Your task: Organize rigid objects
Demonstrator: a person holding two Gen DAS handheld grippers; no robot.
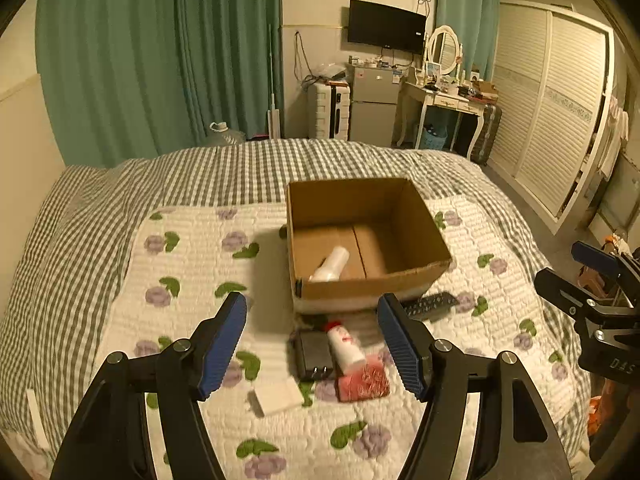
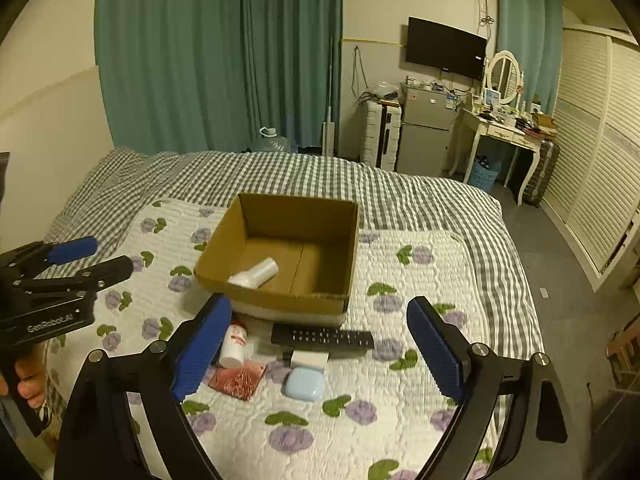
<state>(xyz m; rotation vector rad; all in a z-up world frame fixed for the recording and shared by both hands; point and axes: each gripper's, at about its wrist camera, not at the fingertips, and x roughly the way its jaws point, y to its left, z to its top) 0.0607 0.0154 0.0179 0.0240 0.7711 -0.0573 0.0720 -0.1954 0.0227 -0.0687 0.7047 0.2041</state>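
Behind the bed (image 1: pixel 240 168) hang green curtains (image 1: pixel 160 60). Right of the curtains, a black television (image 1: pixel 386 26) is mounted on the wall above a grey fridge (image 1: pixel 374 104), with a white suitcase (image 1: pixel 328 110) beside it and a white dressing table (image 1: pixel 444 100) carrying an oval mirror (image 1: pixel 444 49).

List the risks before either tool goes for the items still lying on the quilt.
1. The white bottle with red label, black adapter and red packet lie packed together, so the open left tool may catch or nudge a neighbour.
2. The remote lies right at the cardboard box wall; the open right tool may bump the box.
3. The soft quilt may let the rounded blue case slip.
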